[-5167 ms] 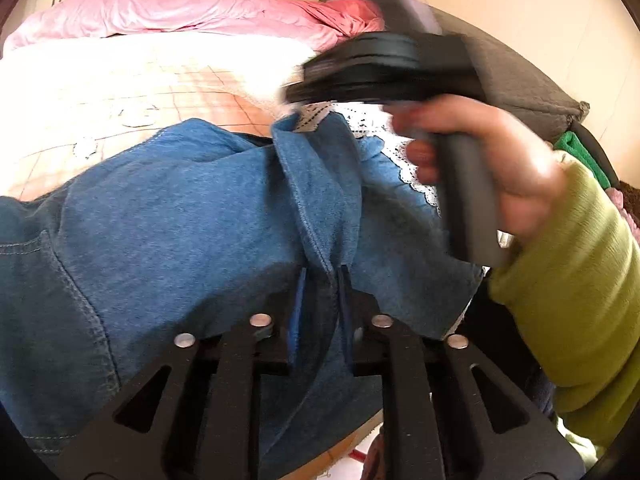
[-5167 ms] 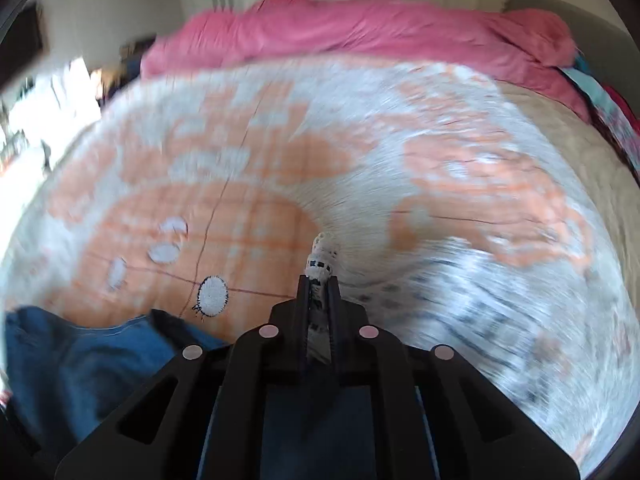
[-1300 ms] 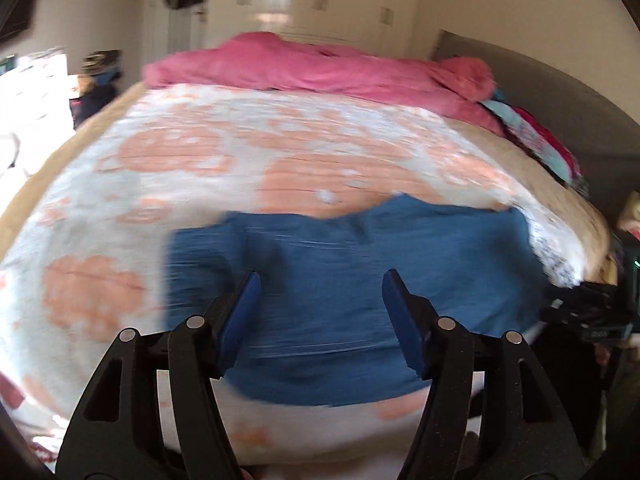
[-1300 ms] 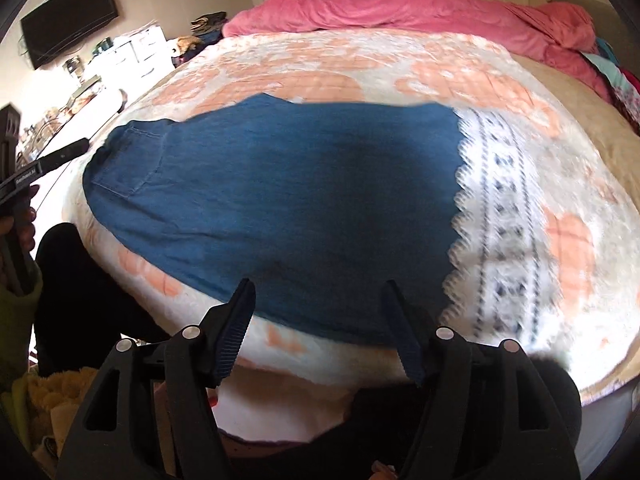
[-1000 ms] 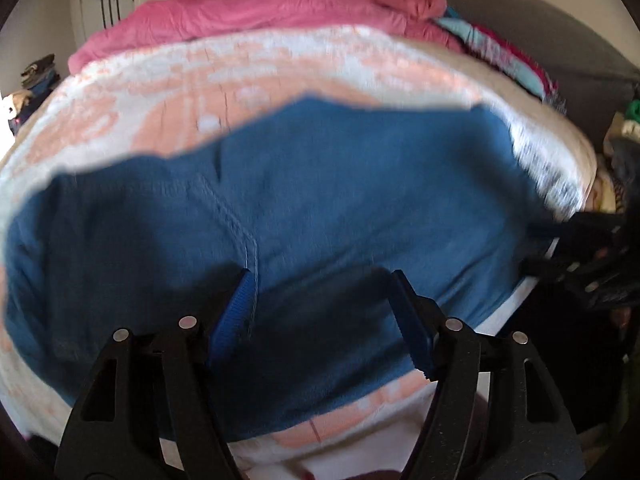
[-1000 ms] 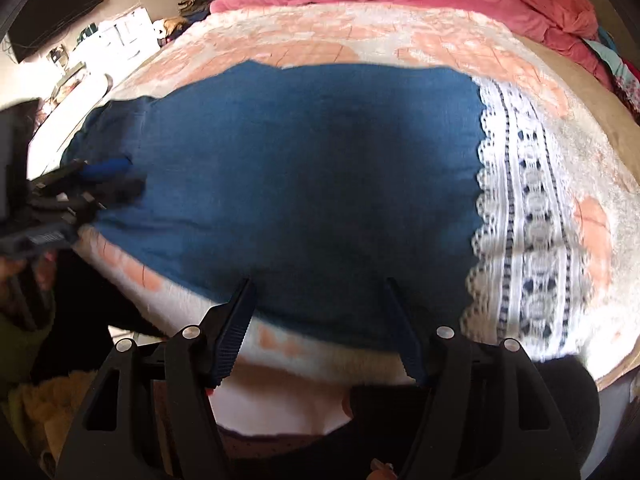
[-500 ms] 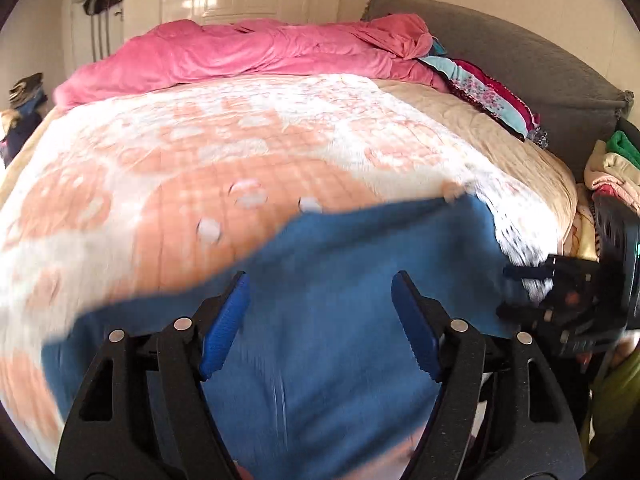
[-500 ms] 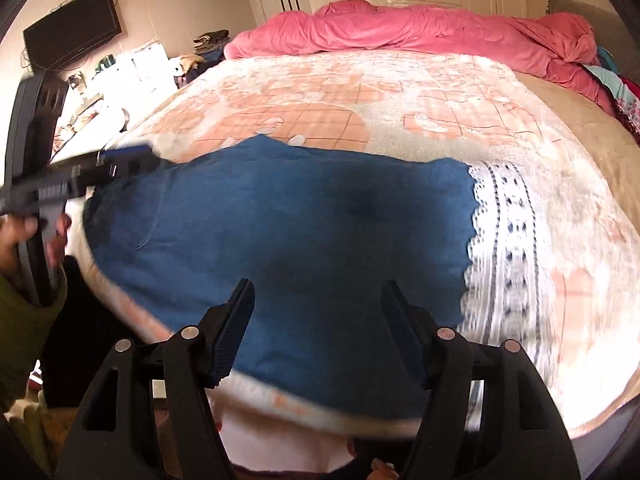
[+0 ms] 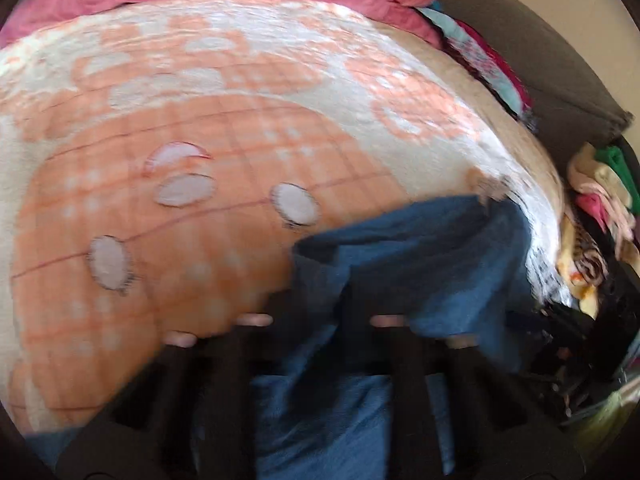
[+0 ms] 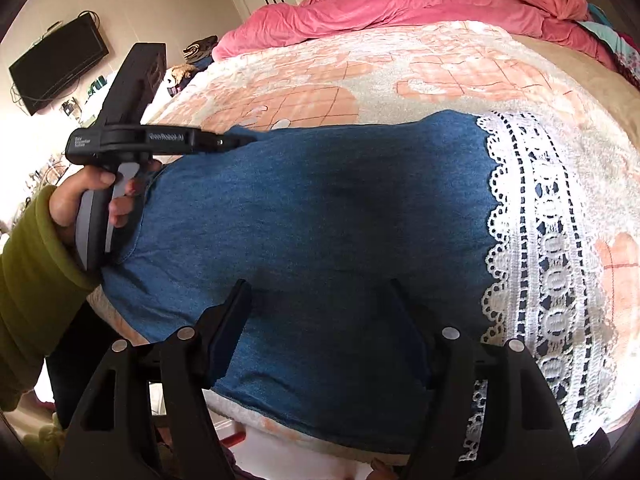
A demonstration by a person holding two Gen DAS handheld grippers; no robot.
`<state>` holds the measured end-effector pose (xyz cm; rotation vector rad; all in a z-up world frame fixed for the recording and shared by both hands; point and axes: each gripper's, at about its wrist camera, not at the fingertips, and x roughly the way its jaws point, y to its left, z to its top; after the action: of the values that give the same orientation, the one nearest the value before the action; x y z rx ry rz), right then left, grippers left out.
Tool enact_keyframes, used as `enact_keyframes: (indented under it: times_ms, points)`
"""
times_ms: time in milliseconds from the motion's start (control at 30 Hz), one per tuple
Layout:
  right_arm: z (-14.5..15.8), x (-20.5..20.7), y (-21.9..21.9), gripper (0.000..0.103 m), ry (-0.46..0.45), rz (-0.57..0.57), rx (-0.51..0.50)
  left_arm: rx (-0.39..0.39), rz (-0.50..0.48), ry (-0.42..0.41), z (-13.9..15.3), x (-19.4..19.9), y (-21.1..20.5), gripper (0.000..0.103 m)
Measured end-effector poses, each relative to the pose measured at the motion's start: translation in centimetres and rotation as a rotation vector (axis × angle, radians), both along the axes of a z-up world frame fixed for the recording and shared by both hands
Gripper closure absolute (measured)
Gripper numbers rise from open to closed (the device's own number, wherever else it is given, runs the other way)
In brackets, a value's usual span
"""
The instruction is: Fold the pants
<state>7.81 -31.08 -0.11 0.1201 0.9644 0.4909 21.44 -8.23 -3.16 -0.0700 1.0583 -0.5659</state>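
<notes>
The blue denim pants lie flat across the near edge of the bed, their white lace hem at the right. My right gripper is open and empty, hovering over the pants' near edge. My left gripper shows in the right wrist view at the pants' far left corner, its tips on the fabric. In the blurred left wrist view the left gripper has its fingers close together with a fold of the blue pants between them.
The bed carries a peach and white patterned blanket with a pink duvet bunched at the far side. A grey headboard and a pile of clothes are at the right. A wall TV hangs at the left.
My left gripper has gone from open over the pants to closed on the fabric at the far left corner. The right gripper has stayed open over the near edge.
</notes>
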Motion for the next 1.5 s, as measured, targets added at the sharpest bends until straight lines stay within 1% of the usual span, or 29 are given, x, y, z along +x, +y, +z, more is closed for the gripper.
enact_keyframes:
  times_ms: [33, 67, 100, 133, 200, 300, 333, 400, 433, 467, 533, 600, 633, 700, 767, 833, 900, 933, 1000, 1067, 1100, 1133, 1167, 1233, 1333, 1367, 1433, 1467, 1500]
  points:
    - [0.0, 0.0, -0.1, 0.035, 0.001, 0.0, 0.004, -0.005, -0.002, -0.02, 0.4, -0.1, -0.1, 0.097]
    - [0.0, 0.0, 0.0, 0.035, 0.001, 0.0, 0.006, -0.033, 0.006, -0.046, 1.0, -0.3, 0.2, 0.097]
    - [0.0, 0.0, 0.1, 0.035, 0.002, -0.001, 0.008, -0.071, 0.032, -0.068, 1.7, -0.2, 0.9, 0.097]
    - [0.1, -0.1, 0.1, 0.035, 0.002, -0.001, 0.008, -0.077, 0.068, -0.09, 2.1, 0.0, 1.4, 0.097]
    - [0.0, -0.4, 0.0, 0.035, 0.002, -0.001, 0.003, -0.011, 0.117, -0.142, 2.1, 0.6, 1.6, 0.097]
    - [0.0, -0.2, 0.2, 0.035, 0.003, -0.001, -0.006, 0.03, 0.125, -0.101, -0.2, 1.4, 1.0, 0.096]
    - [-0.1, 0.0, 0.2, 0.035, 0.003, -0.001, -0.006, 0.047, 0.124, -0.095, -0.7, 1.6, 0.7, 0.092]
    - [-0.1, 0.1, 0.2, 0.035, 0.007, 0.0, 0.001, 0.032, 0.131, -0.098, -1.0, 1.5, 0.9, 0.091]
    - [0.0, 0.1, 0.2, 0.035, 0.006, 0.0, 0.006, 0.02, 0.154, -0.11, -0.4, 1.1, 1.3, 0.083]
    - [0.3, 0.0, -0.1, 0.035, 0.002, -0.004, 0.027, 0.012, 0.167, -0.125, 0.2, 0.7, 1.7, 0.072]
    - [1.5, -0.2, -1.2, 0.035, -0.018, -0.011, 0.07, -0.001, 0.179, -0.186, 1.9, -1.0, 2.3, 0.064]
    - [3.7, -0.3, -3.1, 0.035, -0.093, -0.057, 0.087, 0.002, 0.171, -0.251, 3.4, -3.1, 2.4, 0.063]
    - [4.8, 0.3, -4.8, 0.035, -0.117, -0.108, 0.096, -0.008, 0.159, -0.269, 3.8, -4.1, 2.2, 0.061]
    - [5.6, 2.0, -7.1, 0.035, -0.111, -0.175, 0.099, -0.038, 0.114, -0.273, 4.0, -5.4, 1.5, 0.059]
    - [5.7, 4.8, -9.5, 0.036, -0.092, -0.255, 0.06, -0.055, 0.068, -0.268, 3.6, -6.0, 0.0, 0.059]
    - [4.8, 7.5, -11.2, 0.048, -0.031, -0.279, 0.066, -0.033, 0.0, -0.256, 2.5, -6.4, -1.6, 0.059]
    - [3.6, 10.1, -12.0, 0.049, 0.031, -0.284, 0.069, 0.015, -0.024, -0.234, 0.9, -6.3, -2.5, 0.059]
    - [3.1, 10.9, -11.9, 0.052, 0.051, -0.271, 0.068, 0.027, -0.023, -0.218, 0.2, -6.2, -2.5, 0.059]
    - [1.9, 12.4, -11.3, 0.053, 0.077, -0.239, 0.048, 0.029, -0.016, -0.189, -0.8, -5.9, -2.5, 0.059]
    - [1.0, 13.5, -10.2, 0.053, 0.091, -0.206, 0.019, 0.017, -0.013, -0.181, -1.1, -5.7, -2.3, 0.058]
    - [0.7, 13.6, -9.8, 0.058, 0.086, -0.193, 0.008, 0.016, -0.013, -0.181, -1.1, -5.8, -2.3, 0.057]
    - [0.6, 13.5, -9.2, 0.068, 0.071, -0.174, -0.001, 0.015, -0.016, -0.182, -1.1, -5.8, -2.3, 0.056]
    - [0.6, 13.1, -9.0, 0.07, 0.06, -0.158, -0.009, 0.01, -0.016, -0.18, -1.3, -5.7, -2.4, 0.056]
    - [0.9, 12.2, -8.2, 0.083, 0.027, -0.133, -0.044, -0.002, -0.013, -0.173, -1.4, -5.6, -2.3, 0.055]
    - [2.4, 10.8, -8.1, 0.086, -0.049, -0.161, -0.047, -0.008, -0.011, -0.171, -1.4, -5.7, -2.1, 0.055]
    - [3.3, 10.3, -8.6, 0.086, -0.086, -0.181, -0.033, -0.011, -0.009, -0.171, -1.5, -5.7, -2.1, 0.055]
    - [4.4, 10.2, -9.4, 0.086, -0.129, -0.197, 0.008, -0.015, -0.004, -0.173, -1.5, -5.7, -2.1, 0.055]
    - [4.3, 10.6, -9.7, 0.086, -0.127, -0.21, 0.012, -0.014, -0.003, -0.173, -1.5, -5.7, -2.2, 0.055]
    - [3.7, 11.3, -9.7, 0.086, -0.103, -0.216, -0.006, -0.015, -0.001, -0.172, -1.5, -5.7, -2.2, 0.055]
